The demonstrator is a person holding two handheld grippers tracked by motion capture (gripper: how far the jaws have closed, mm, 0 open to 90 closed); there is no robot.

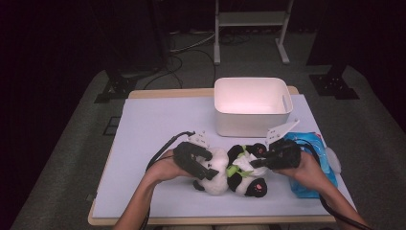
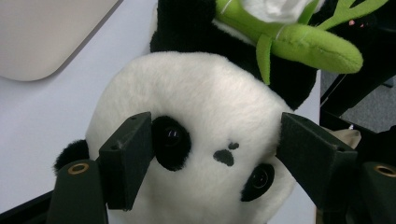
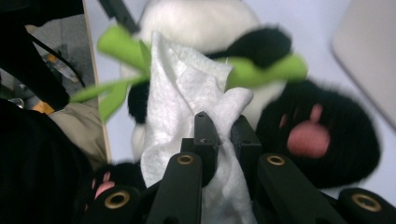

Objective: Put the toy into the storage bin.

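Black-and-white panda toy [image 1: 230, 172] with pink paw pads, holding a green stalk [image 2: 299, 44]; white wipe [image 3: 187, 93]; white bin [image 1: 251, 103]; blue packet [image 1: 311, 143]; pale lilac table mat [image 1: 158, 124].

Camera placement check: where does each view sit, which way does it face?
High view: above the table's near side, looking forward and down; both forearms, left claw, right claw, white bin.
Left gripper view: on the left claw, facing the panda's head between its jaws.
Right gripper view: on the right claw, pinching a white wipe.
Shared: the panda.
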